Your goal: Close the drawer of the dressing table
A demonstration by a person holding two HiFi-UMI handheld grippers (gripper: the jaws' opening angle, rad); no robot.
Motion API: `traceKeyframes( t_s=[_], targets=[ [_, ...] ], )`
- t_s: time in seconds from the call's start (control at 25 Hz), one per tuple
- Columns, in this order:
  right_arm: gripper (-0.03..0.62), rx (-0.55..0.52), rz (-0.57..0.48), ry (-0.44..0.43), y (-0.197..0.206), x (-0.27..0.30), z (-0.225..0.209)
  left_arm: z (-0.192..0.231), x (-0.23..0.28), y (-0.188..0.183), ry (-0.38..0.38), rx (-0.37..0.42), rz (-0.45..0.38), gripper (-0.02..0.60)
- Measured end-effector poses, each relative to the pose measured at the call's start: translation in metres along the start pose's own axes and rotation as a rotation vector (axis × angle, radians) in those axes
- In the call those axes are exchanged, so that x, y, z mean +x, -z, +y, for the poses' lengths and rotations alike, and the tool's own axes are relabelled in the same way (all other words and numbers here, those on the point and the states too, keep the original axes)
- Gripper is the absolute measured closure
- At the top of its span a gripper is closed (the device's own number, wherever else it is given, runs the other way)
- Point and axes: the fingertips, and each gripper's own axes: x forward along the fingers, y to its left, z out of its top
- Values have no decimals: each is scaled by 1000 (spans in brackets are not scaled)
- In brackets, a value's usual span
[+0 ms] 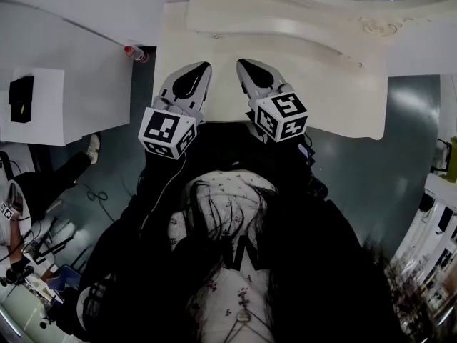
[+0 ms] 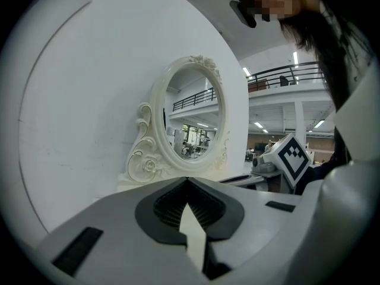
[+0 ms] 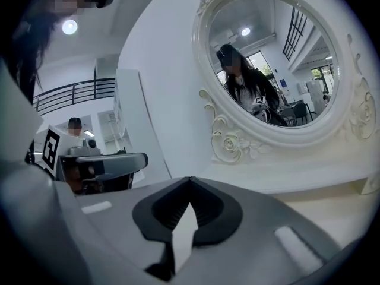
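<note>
Tabletop (image 1: 328, 84) under shut L claw (image 1: 205, 66), R claw (image 1: 243, 63); whole mirror (image 2: 193, 114): gripper views.

Open room lay across the worktop (image 1: 321, 84) ahead; the ornate oval mirror (image 3: 273, 58) stood along its far edge.

The dressing table (image 1: 321, 70) bears an oval mirror (image 3: 267, 58), apparently at its back.

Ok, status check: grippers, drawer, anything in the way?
Shut and empty: left hand-held gripper, right hand-held gripper, both over the table. No sight of the drawer. Nothing seen in the way.
</note>
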Motion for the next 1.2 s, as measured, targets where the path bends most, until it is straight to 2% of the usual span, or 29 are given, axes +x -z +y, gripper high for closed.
traceKeyframes(
  t_s=[0.28, 0.64, 0.92, 1.2],
  targets=[
    [586, -20, 12, -64, 10, -44, 7, -41, -11, 14, -59, -24, -2, 581],
    [586, 7, 27, -148, 34, -80, 24, -76, -41, 46, -160, -63, 47, 581],
    [586, 29, 13, -160, 39, -87, 37, -81, -58, 46, -178, -51, 53, 581],
    [586, 41, -11, -138, 42, -91, 56, -90, -86, 49, -151, -38, 47, 581]
  ],
)
